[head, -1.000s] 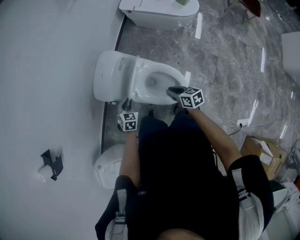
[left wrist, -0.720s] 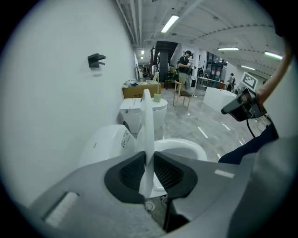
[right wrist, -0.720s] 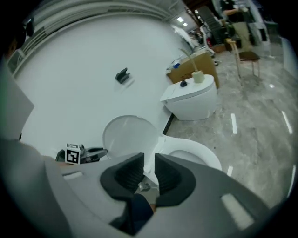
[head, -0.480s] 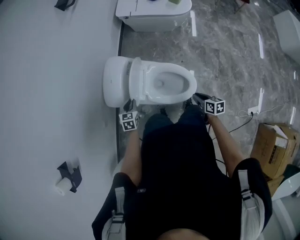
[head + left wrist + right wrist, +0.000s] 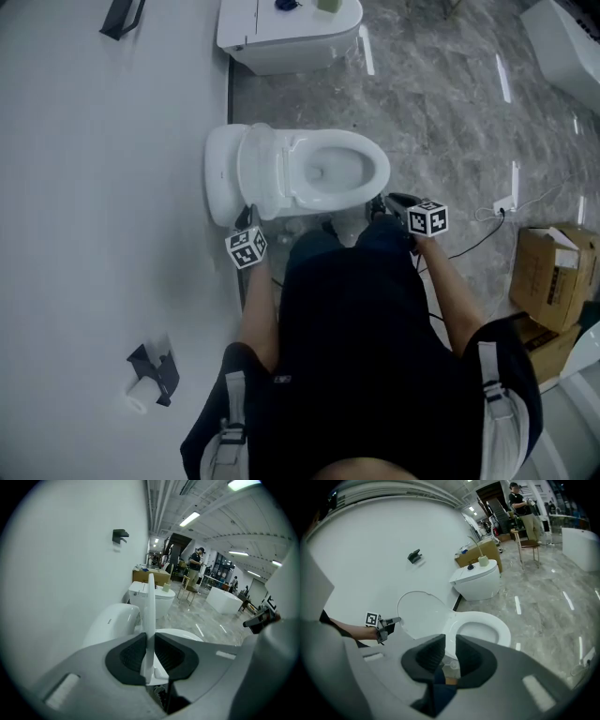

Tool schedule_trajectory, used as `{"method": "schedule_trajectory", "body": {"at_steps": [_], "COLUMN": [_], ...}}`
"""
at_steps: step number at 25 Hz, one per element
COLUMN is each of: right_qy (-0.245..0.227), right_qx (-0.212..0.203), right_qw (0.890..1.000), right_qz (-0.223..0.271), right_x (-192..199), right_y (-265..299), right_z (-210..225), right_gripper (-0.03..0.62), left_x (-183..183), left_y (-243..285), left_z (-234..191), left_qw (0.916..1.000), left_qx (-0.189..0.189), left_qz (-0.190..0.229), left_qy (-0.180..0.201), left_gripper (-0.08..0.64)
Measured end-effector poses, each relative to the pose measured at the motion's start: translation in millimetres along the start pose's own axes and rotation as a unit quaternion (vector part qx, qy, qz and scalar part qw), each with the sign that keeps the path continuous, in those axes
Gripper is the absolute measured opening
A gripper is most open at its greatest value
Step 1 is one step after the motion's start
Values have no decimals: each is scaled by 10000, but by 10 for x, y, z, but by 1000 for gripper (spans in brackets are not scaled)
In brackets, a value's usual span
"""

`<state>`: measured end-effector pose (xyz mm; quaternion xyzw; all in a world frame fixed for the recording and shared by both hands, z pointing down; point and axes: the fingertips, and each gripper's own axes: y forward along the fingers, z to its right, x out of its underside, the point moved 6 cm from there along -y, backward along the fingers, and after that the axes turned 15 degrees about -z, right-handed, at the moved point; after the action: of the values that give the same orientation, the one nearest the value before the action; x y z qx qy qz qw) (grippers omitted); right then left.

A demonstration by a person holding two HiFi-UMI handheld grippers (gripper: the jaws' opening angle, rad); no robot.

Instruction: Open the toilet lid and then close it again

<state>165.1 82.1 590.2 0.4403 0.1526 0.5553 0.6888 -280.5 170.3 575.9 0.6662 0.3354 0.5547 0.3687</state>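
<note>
- toilet lid [image 5: 255,173] is raised, standing upright at the back of the bowl, just in front of the tank [image 5: 220,178]; the left gripper view shows it edge-on [image 5: 150,604]
- seat [image 5: 339,169] is down on the bowl, with the opening uncovered
- my left gripper [image 5: 250,217] is at the lid's near side edge, by the wall; the lid edge runs straight between its jaws, which are clamped on it, a pad on each side [image 5: 150,656]
- the right gripper view shows that gripper's tip [image 5: 392,621] touching the lid rim [image 5: 419,616]
- my right gripper [image 5: 384,200] is beside the front-right of the bowl, apart from the lid and not touching the seat; its jaws are nearly together with a thin gap, nothing between them [image 5: 450,656]
- white wall [image 5: 94,187] runs just behind the tank, on the head view's left
- paper roll holder [image 5: 153,377] is on that wall, well apart from the toilet
- second toilet [image 5: 291,23] stands further along the same wall, small items on its tank top
- grey marble floor [image 5: 441,103] is all around
- cable [image 5: 469,234] lies on the floor near my right gripper
- cardboard box [image 5: 553,272] is further right
- my torso in dark clothes hides the floor right in front of the bowl in the head view
- people [image 5: 193,569] and a white bathtub [image 5: 225,599] are far back in the room
</note>
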Motion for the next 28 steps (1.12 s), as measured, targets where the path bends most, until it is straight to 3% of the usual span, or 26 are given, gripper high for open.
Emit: {"method": "schedule_trajectory", "body": {"at_steps": [7,14,18,24,28], "right_qy": [280,595,735,865,832], "right_qx": [419,522,555,624,695], "right_qw": [9987,9969,9957,9943,9941], "right_qz": [25,-10,0,49,62], "right_x": [285,628,760,877,839], "right_y": [-106,-80,-95,-118,-150], "right_z": [51,79,82,114,120], "right_gripper": [66,67,66,67,66], "left_x": [46,107,113,121,105], "left_y": [16,50,53,58,51], "left_z": [-309,-573,-598,-595,-573], "left_qw": [9983,9926,9940,9930,9953], "left_qx": [135,341,416,470,502], "left_qz": [221,324,293,329,245], "left_qy": [-529,-1118,-965,-1028,-796], "left_gripper": [67,67,66,67,66]}}
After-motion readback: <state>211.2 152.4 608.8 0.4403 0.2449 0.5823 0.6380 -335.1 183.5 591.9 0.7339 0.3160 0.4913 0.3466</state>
